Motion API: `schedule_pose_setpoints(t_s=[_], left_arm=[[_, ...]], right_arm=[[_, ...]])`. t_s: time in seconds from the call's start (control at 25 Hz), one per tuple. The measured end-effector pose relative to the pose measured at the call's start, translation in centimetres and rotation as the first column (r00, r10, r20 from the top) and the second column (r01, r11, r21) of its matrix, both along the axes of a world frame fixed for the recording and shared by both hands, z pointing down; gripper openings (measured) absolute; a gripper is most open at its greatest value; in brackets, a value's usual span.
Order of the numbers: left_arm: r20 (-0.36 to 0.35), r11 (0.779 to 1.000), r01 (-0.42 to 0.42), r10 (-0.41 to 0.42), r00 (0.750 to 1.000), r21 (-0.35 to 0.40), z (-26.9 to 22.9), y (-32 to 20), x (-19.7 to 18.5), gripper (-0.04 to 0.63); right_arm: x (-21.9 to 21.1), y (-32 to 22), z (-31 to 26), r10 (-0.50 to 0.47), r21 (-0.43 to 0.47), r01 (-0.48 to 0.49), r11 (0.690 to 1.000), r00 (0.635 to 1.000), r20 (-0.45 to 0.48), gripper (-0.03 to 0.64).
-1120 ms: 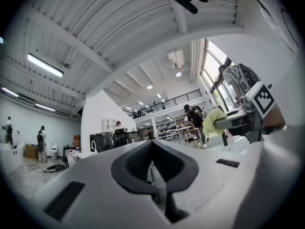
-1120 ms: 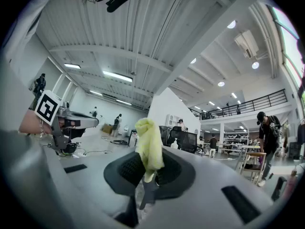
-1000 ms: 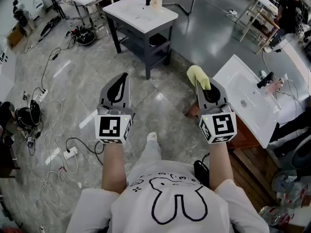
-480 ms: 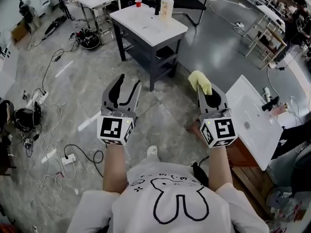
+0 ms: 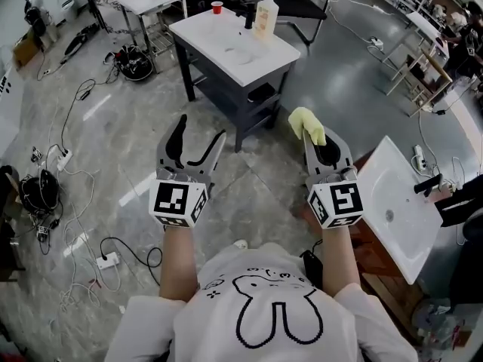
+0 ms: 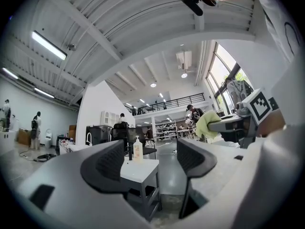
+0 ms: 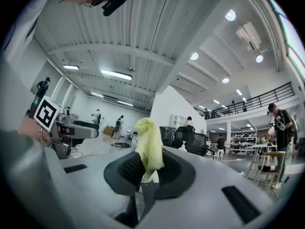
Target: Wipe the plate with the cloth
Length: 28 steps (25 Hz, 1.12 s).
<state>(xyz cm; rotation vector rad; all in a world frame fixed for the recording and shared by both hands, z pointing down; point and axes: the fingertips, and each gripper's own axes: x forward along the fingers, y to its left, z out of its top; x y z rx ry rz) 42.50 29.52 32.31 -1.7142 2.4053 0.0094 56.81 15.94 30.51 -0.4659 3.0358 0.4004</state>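
My right gripper (image 5: 315, 136) is shut on a pale yellow cloth (image 5: 308, 123), which sticks out past the jaw tips. In the right gripper view the cloth (image 7: 149, 144) stands bunched between the dark pads (image 7: 125, 168). My left gripper (image 5: 200, 132) is held beside it at about the same height; its jaws are opening and nothing is between them. In the left gripper view the left gripper (image 6: 150, 159) frames a table, with the cloth (image 6: 207, 123) off to the right. I see no plate in any view.
A dark table with a white top (image 5: 234, 40) stands ahead, bearing a soap bottle (image 5: 266, 12) and a red cup (image 5: 217, 7). A white sink counter (image 5: 392, 202) is close on my right. Cables and power strips (image 5: 106, 259) lie on the floor at left.
The left jaws have gone from shut to spread apart. Both grippers have moved forward over the floor toward the dark table, and the sink counter has slid back along my right.
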Motion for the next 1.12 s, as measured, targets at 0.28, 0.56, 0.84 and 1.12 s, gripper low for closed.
schedule_pose_setpoints(t_s=[0.28, 0.56, 0.84, 1.12], left_arm=[[-0.02, 1.0, 0.016, -0.016, 1.0, -0.026, 0.9, -1.3, -4.2, 0.337], [-0.023, 0.998, 0.051, -0.052, 0.998, -0.034, 1.8, -3.7, -9.4, 0.336], [-0.031, 0.997, 0.071, -0.072, 0.997, -0.042, 2.3, -9.5, -18.6, 0.336], [-0.029, 0.996, 0.048, -0.051, 0.998, -0.075, 1.5, -17.2, -27.7, 0.336]], right_arm=[[-4.1, -2.4, 1.3, -0.008, -0.024, 0.007, 1.0, 1.0, -0.017, 0.048], [-10.7, -5.8, 2.1, -0.037, -0.027, 0.036, 0.999, 0.999, -0.019, 0.048], [-19.9, -12.4, 2.6, -0.046, -0.047, 0.046, 0.998, 0.999, -0.006, 0.048], [-28.5, -19.7, 2.8, -0.025, -0.084, 0.024, 0.996, 1.0, -0.009, 0.048]])
